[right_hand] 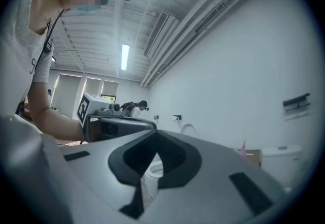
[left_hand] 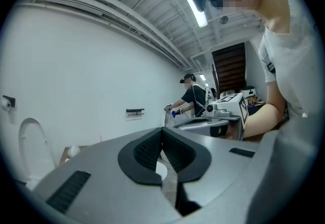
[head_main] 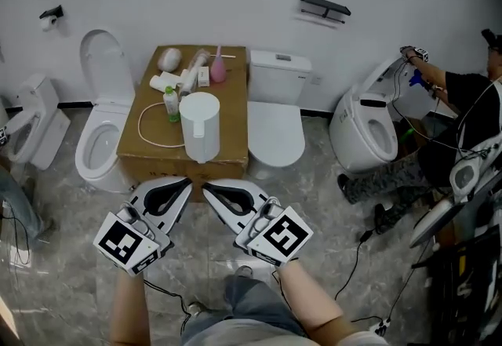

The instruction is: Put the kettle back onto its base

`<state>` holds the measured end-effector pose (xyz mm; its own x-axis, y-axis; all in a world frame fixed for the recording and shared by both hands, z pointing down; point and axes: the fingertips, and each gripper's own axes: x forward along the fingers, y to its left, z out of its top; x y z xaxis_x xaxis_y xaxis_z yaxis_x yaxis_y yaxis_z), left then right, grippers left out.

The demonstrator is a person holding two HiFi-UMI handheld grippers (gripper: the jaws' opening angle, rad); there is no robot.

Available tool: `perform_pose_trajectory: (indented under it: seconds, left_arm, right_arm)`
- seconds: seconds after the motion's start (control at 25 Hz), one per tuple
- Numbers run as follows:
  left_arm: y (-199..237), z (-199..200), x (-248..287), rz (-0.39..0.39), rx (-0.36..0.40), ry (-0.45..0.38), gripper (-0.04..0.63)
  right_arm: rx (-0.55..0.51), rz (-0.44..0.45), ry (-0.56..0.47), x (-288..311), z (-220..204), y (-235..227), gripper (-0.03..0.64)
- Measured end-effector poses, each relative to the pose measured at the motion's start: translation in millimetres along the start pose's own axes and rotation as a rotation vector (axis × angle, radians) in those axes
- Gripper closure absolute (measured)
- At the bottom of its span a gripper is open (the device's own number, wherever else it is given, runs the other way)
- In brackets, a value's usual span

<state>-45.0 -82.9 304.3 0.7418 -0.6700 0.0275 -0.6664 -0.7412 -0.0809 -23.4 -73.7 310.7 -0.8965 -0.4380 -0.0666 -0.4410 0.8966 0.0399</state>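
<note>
The white electric kettle (head_main: 200, 125) stands upright at the front edge of a cardboard box (head_main: 132, 150), right of the middle. A white cord (head_main: 143, 131) loops on the box just to its left, and whether a base sits under the kettle cannot be told. Small bottles (head_main: 171, 101) crowd the box's back left corner. Before the front edge, apart from the kettle, the left claw (head_main: 182, 186) and the right claw (head_main: 210, 191) are each pressed together on nothing, tips angled toward one another.
</note>
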Motion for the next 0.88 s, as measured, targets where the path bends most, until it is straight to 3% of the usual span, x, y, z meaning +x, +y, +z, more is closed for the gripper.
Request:
perform_pose_trajectory:
  seconds: [0.36, 0.88]
  left_arm:
    - [-22.2, 1.2, -22.6, -0.071, 0.01, -0.006, 0.586]
    - [-50.8, 11.2, -47.8, -0.099, 0.016, -0.032, 0.586]
  right_arm:
    - [-0.027, -0.062, -0.004, -8.5, 10.9, 32.2, 0.609]
    - [-0.069, -0.096, 0.001, -25.3, 23.9, 66.8, 0.609]
